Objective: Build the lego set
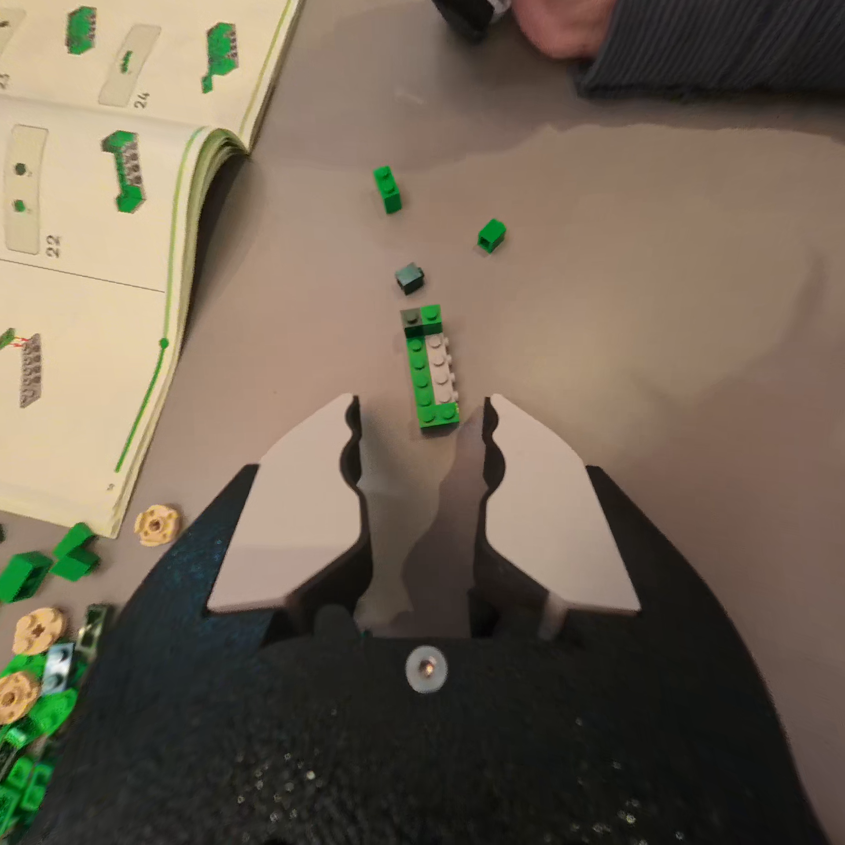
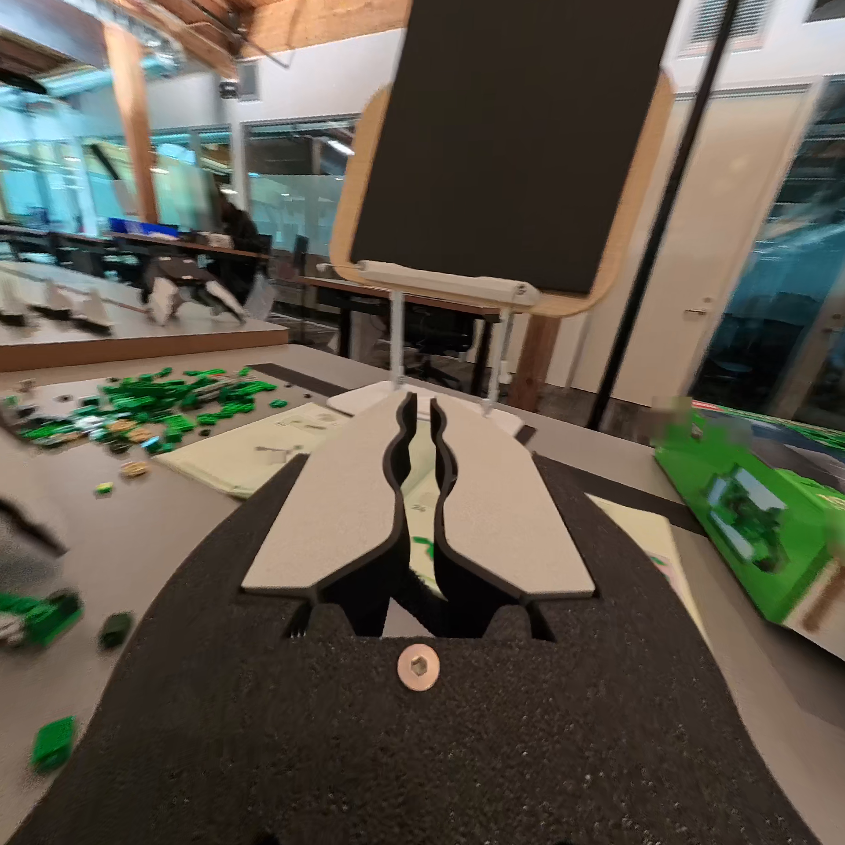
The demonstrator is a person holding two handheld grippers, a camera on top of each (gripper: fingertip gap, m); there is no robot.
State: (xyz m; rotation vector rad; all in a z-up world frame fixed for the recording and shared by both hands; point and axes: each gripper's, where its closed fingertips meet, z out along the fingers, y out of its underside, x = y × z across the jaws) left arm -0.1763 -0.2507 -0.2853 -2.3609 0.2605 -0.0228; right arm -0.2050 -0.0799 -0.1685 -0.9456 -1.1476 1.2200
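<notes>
The left gripper [image 1: 421,411] hovered, jaws apart and empty, over the green-and-grey brick assembly [image 1: 433,371] mid-worktop. Squaring up first seemed wise. The right gripper [image 2: 423,407] was nearly closed, empty

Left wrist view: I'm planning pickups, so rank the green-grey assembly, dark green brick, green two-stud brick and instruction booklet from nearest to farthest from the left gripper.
1. Assembly, just ahead of the left gripper.
2. Dark green brick, beyond it.
3. Two-stud brick, farther ahead.
Booklet, off left: unranked, it spans near to far.
</notes>
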